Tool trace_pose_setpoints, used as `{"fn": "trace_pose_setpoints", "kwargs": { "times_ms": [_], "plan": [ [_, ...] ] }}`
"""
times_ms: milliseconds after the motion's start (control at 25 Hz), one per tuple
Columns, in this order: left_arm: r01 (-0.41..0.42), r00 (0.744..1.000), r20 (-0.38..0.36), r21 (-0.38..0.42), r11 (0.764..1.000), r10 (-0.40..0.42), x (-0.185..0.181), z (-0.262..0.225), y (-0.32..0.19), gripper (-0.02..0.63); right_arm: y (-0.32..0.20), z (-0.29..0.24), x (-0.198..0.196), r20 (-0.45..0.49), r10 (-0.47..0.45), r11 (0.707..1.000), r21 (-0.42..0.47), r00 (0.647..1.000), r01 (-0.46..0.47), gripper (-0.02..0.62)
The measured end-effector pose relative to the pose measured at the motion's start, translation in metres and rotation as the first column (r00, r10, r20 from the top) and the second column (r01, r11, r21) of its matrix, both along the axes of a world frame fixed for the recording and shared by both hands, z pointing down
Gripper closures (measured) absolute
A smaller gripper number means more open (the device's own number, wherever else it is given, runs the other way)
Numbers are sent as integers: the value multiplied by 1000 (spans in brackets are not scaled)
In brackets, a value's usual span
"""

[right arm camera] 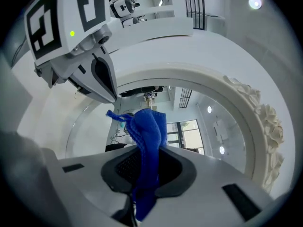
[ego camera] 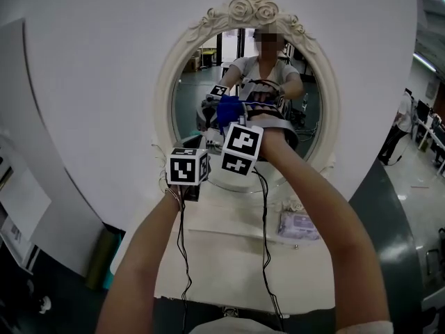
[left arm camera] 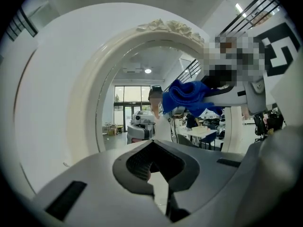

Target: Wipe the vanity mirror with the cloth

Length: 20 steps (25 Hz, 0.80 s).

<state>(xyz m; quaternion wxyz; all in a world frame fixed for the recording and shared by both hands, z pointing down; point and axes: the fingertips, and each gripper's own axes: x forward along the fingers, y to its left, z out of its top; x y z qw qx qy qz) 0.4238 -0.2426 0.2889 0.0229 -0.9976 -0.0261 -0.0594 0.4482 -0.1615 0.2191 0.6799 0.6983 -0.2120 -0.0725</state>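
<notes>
While your right tool (right arm camera: 147, 169) pinches the blue cloth (right arm camera: 150, 126) by a thin fold | left tool (left arm camera: 158, 174) closed, empty (close beside) | risk: rubbing the vanity mirror (ego camera: 198, 96) could drag it free; tools could collide

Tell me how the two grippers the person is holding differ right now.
The right gripper is shut on the blue cloth, while the left gripper has its jaws together with nothing between them. In the head view the right gripper is higher, in front of the mirror glass; the left gripper sits lower, by the frame at its lower left. Both carry a cube with square markers and point toward the mirror.
</notes>
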Motion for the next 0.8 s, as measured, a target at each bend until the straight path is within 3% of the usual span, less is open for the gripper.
{"fn": "trace_pose_setpoints", "kwargs": {
  "times_ms": [480, 800],
  "plan": [
    [8, 993, 121, -89, 996, 2, -9, 93, 7, 601, 2, 86, 0, 114, -11, 1000, 2, 993, 11, 529],
    [4, 978, 206, -97, 995, 17, -14, 150, 16, 601, 2, 159, -3, 214, -22, 1000, -11, 977, 25, 529]
  ]
}}
